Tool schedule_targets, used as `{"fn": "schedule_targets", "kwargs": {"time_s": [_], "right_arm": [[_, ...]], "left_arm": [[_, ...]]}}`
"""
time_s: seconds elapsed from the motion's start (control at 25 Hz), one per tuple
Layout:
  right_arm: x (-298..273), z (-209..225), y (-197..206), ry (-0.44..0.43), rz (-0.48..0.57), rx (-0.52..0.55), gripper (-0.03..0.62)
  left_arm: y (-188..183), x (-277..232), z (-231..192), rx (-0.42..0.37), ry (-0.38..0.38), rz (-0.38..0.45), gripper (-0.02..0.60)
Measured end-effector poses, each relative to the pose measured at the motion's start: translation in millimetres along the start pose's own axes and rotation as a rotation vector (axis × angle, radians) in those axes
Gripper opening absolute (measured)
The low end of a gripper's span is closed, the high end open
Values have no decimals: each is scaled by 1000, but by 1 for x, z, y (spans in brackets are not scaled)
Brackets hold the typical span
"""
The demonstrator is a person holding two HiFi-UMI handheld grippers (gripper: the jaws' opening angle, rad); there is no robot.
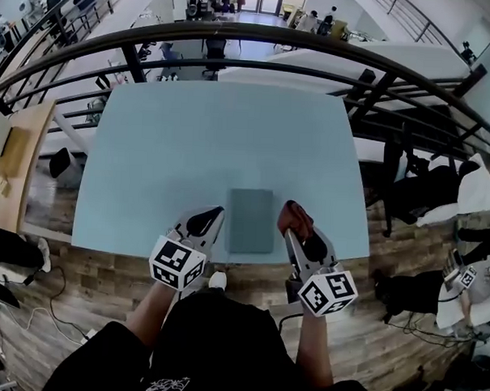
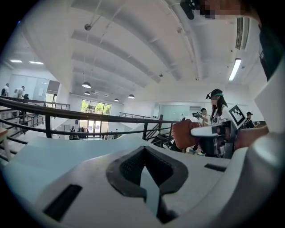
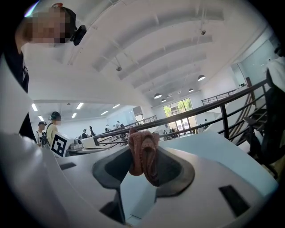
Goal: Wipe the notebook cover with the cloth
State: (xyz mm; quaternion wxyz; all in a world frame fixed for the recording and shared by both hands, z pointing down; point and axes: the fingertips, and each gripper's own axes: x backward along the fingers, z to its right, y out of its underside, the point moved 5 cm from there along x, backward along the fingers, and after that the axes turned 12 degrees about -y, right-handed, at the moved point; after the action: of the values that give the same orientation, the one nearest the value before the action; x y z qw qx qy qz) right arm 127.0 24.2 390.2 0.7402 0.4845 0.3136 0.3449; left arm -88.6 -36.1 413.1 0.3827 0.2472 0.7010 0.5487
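While the right claw [image 1: 292, 219] is clamped on a bunched reddish-brown cloth [image 1: 297, 220] that sticks out past its tips, it sits just to the right of the notebook [image 1: 251, 220], low over the bench [image 1: 190, 148]. Just to the notebook's left, the left claw [image 1: 210, 220] has its dark pads drawn together at the tips with nothing between them; only a thin wedge of pale bench shows behind. The notebook is a plain grey-green rectangle lying flat and closed, one short side close to the bench's front edge and about midway along it. Beyond the notebook the light blue bench top runs open to its far edge, and it is open too on either side past the claws. A dark metal railing [image 1: 236, 38] curves round behind the bench, past the notebook's far end, with a lower level of a large white hall beyond. Wood-pattern flooring [image 1: 95, 285] shows below the front edge nearest the notebook. Some people [image 2: 217, 107] stand far off to the notebook's right.
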Motion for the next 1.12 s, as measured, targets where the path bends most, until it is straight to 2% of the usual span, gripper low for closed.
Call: {"fn": "schedule_targets", "kwargs": {"time_s": [0.24,0.44,0.68,1.0,1.12], "right_arm": [[-25,12,-1,13,-18,7,160],[-41,15,6,2,-40,-26,160],[-57,32,19,-16,-71,-61,160],[-84,63,45,-75,-147,-112,158],[-98,74,57,-100,-173,-155,158]], "left_arm": [[4,-22,-11,14,54,-8,8],[10,-29,-17,46,60,-22,8],[25,-47,-21,79,42,-51,8],[50,-69,-20,93,-19,-104,8],[62,-79,-21,131,-29,-131,8]]}}
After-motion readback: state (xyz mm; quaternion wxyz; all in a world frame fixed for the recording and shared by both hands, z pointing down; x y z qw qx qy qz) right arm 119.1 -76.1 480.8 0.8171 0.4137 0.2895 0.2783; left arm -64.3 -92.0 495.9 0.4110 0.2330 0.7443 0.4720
